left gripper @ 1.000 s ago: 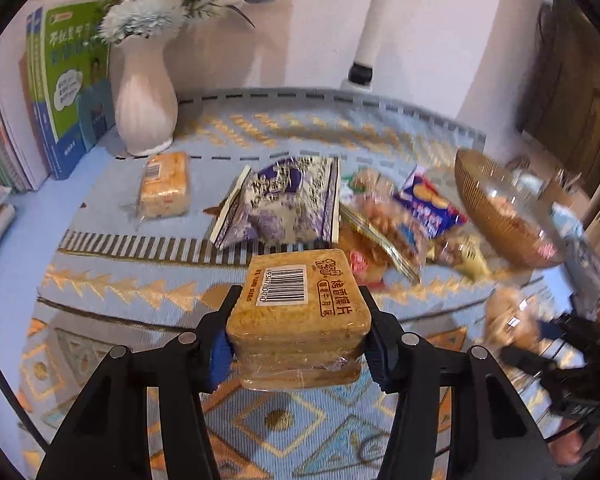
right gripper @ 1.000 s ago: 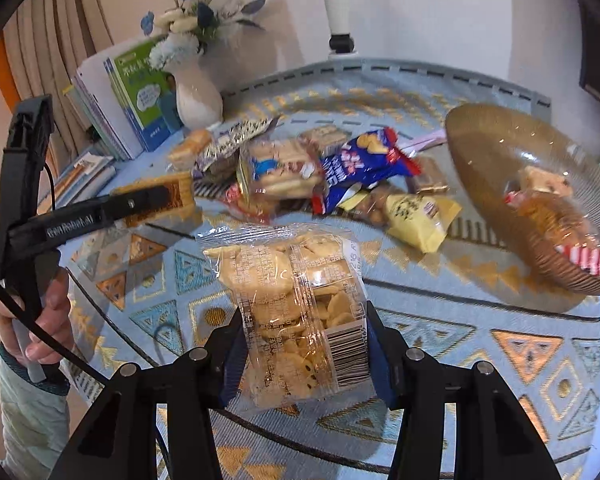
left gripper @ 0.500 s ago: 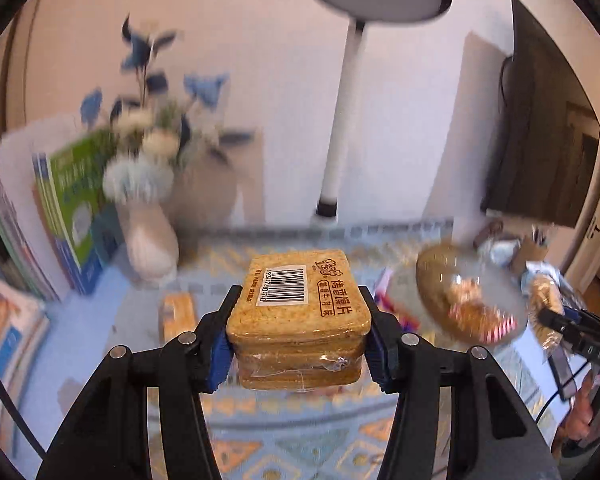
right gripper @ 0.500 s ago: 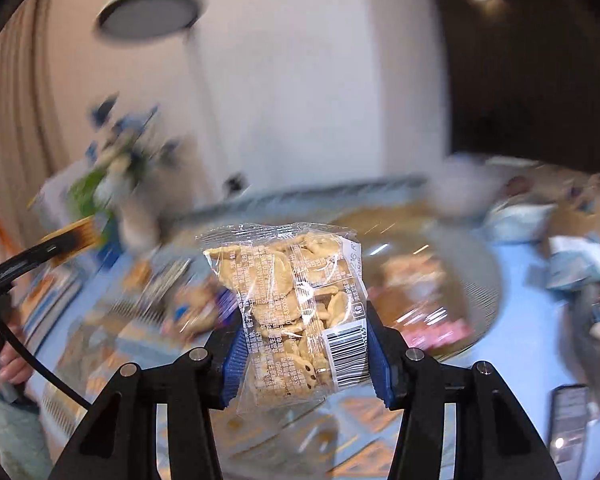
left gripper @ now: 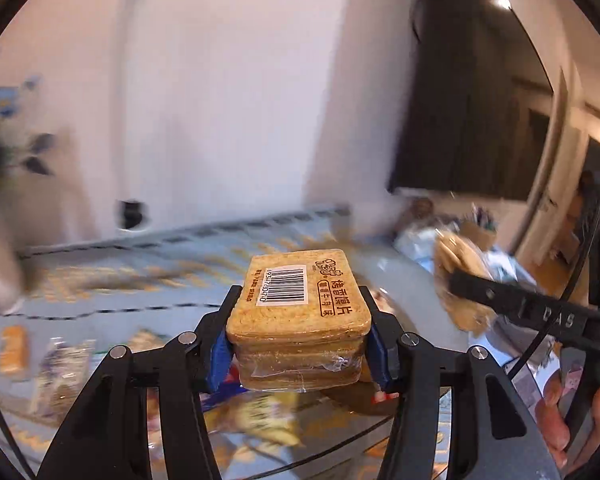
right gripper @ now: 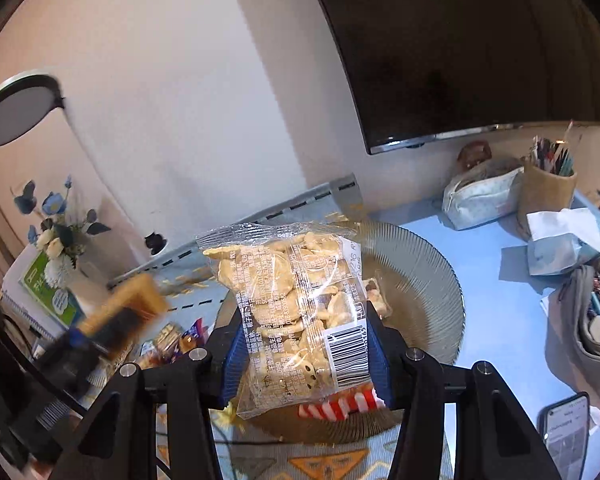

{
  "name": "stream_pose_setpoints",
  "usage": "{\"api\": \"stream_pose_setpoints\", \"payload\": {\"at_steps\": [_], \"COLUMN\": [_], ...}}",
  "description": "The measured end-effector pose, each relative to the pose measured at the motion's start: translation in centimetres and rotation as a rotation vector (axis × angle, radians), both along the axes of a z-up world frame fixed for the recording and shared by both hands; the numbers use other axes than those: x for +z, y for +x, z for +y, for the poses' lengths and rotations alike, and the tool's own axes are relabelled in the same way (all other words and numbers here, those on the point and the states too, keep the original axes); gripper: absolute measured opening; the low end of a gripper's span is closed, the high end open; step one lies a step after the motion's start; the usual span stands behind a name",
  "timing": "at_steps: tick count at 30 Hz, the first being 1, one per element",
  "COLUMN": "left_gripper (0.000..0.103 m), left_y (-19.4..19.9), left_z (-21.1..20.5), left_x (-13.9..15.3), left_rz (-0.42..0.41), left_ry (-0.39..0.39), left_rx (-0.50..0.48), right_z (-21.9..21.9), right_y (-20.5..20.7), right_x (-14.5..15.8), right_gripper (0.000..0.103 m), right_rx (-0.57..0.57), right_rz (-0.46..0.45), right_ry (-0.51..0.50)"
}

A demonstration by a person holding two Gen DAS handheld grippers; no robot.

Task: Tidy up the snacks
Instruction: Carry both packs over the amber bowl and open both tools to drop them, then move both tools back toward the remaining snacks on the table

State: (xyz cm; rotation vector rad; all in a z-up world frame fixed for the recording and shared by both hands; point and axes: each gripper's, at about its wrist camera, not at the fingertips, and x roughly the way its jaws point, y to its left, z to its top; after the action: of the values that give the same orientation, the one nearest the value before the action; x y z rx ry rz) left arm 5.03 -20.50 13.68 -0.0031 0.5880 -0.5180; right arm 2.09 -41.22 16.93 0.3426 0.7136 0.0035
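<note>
In the left wrist view, the left gripper (left gripper: 300, 344) is clamping a toast pack (left gripper: 298, 312) at centre frame, its barcode face up and its long axis running away from the camera. The bowl (left gripper: 412, 312) is lying just behind and below it, toward centre right. In the right wrist view, the right gripper (right gripper: 306, 356) is pinching a cracker bag (right gripper: 296, 312), standing upright, directly over the ribbed bowl (right gripper: 432, 280), which is filling centre and right. By my judgement the right hand is nearer the drop.
</note>
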Motion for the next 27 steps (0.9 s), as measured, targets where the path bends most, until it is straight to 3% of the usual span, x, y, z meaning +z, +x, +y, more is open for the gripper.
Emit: {"api": "stream_pose_setpoints", "payload": {"at_steps": [5, 6, 7, 8, 14, 20, 25, 27], "left_gripper": [0.053, 0.057, 0.068, 0.069, 0.069, 0.069, 0.069, 0.069], "left_y": [2.4, 3.1, 3.6, 3.8, 2.8, 0.6, -2.8, -4.4], "left_z": [-4.0, -4.4, -4.4, -4.0, -0.1, 6.2, 11.0, 13.4], "left_x": [-2.9, -3.6, -4.1, -4.3, -3.7, -2.6, -2.7, -4.1], "left_rz": [0.067, 0.102, 0.13, 0.137, 0.124, 0.133, 0.09, 0.1], "left_ry": [0.038, 0.045, 0.041, 0.032, -0.014, -0.1, -0.021, 0.029], "left_rx": [-0.056, -0.059, -0.052, -0.048, -0.013, 0.047, 0.176, 0.243], "right_z": [-1.6, -1.7, -1.9, -2.1, -2.0, 1.2, 6.6, 9.6], "right_y": [3.7, 4.2, 5.0, 5.3, 4.0, 2.0, -0.3, -1.2], "right_x": [-1.2, -1.5, -1.8, -2.1, -2.0, -1.5, -1.1, -1.5], "right_gripper": [0.053, 0.062, 0.066, 0.068, 0.068, 0.068, 0.07, 0.081], "right_rx": [0.008, 0.014, 0.025, 0.029, 0.048, 0.107, 0.212, 0.266], "right_rz": [0.032, 0.044, 0.058, 0.067, 0.066, 0.069, 0.055, 0.05], "right_ry": [0.084, 0.099, 0.108, 0.115, 0.094, 0.067, -0.002, -0.019]}}
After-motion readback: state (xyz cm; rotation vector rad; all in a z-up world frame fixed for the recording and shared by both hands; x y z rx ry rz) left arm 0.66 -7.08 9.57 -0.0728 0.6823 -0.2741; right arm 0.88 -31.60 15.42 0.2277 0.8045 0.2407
